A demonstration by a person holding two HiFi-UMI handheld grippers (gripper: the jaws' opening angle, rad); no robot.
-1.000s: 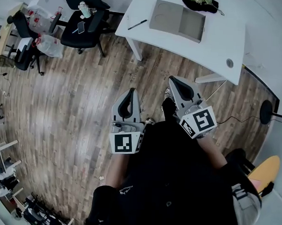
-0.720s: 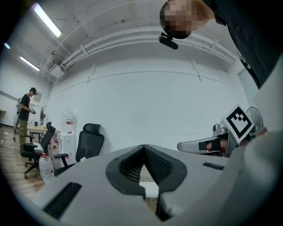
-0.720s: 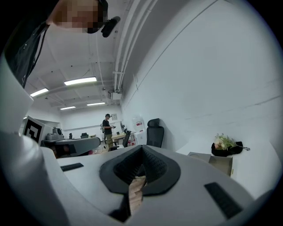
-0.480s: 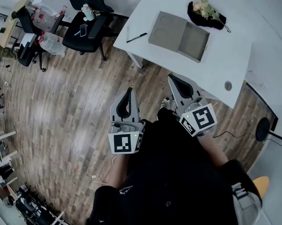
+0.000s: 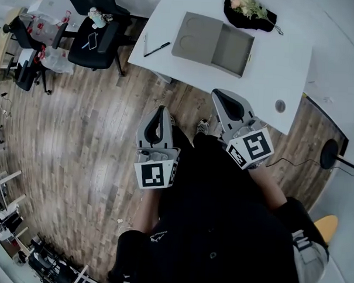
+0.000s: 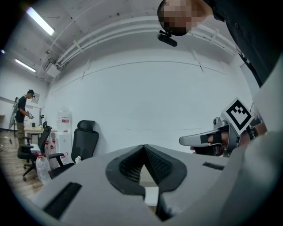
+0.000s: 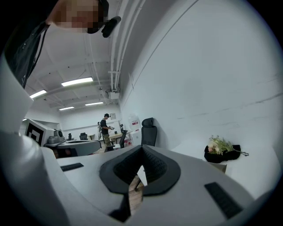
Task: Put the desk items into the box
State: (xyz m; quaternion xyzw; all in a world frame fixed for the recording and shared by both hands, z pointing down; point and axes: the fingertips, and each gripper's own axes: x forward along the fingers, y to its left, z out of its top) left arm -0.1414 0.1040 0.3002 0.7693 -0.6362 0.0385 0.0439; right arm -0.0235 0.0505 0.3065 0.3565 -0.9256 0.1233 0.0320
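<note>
— Wooden floor (image 5: 78, 133) below, white surface (image 5: 268, 71) ahead; which step?
— None begun. My left gripper (image 5: 161, 111) and right gripper (image 5: 219, 96) have jaws pressed together, empty. Box (image 5: 213, 46) lies open on the surface, pen (image 5: 156, 48) beside it; next I'd reach for it, opening my jaws.
</note>
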